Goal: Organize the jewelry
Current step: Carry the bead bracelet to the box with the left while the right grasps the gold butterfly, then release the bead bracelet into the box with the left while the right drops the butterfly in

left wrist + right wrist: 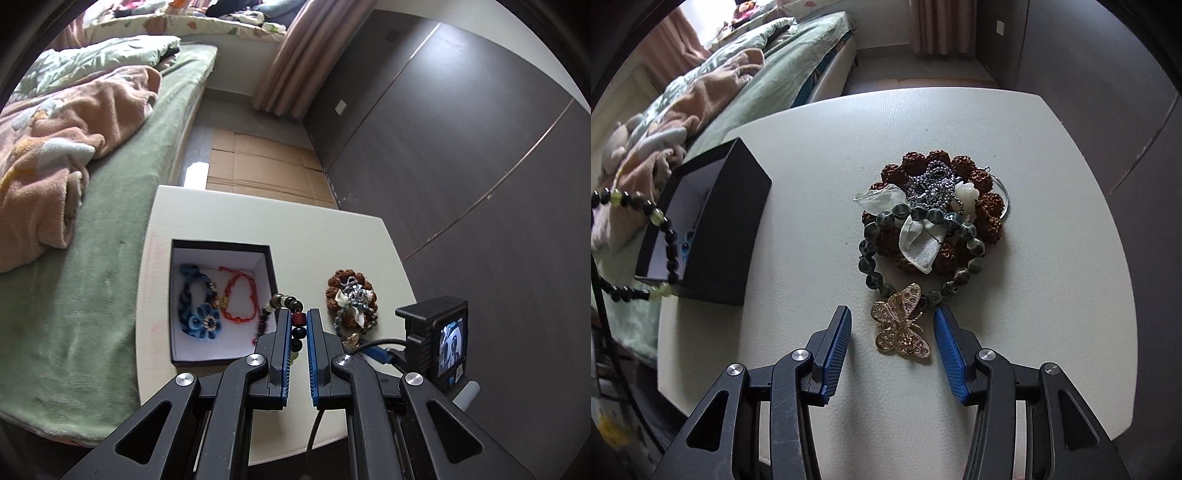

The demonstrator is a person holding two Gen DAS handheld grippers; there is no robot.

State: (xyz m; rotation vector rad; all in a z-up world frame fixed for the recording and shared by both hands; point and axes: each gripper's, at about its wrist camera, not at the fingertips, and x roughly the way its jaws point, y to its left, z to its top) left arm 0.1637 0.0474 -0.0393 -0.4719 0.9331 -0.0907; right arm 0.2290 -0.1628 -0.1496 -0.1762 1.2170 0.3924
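Observation:
My left gripper (298,314) is shut on a black bead bracelet (298,334) with pale green beads, held above the table just right of the black jewelry box (271,258). The bracelet hangs at the left of the right wrist view (666,240), beside the box (731,229). The box holds a blue flower bracelet (199,306) and a red cord bracelet (240,299). My right gripper (893,314) is open, its fingers either side of a gold butterfly brooch (901,328). Behind it lies a jewelry pile (934,214): brown seed beads, green stone beads, silver chain.
The white table (820,155) stands beside a bed with a green sheet (103,258) and crumpled blankets. Cardboard (258,162) covers the floor beyond the table. A dark wall (461,147) runs along the right. The right gripper's camera (439,339) shows in the left wrist view.

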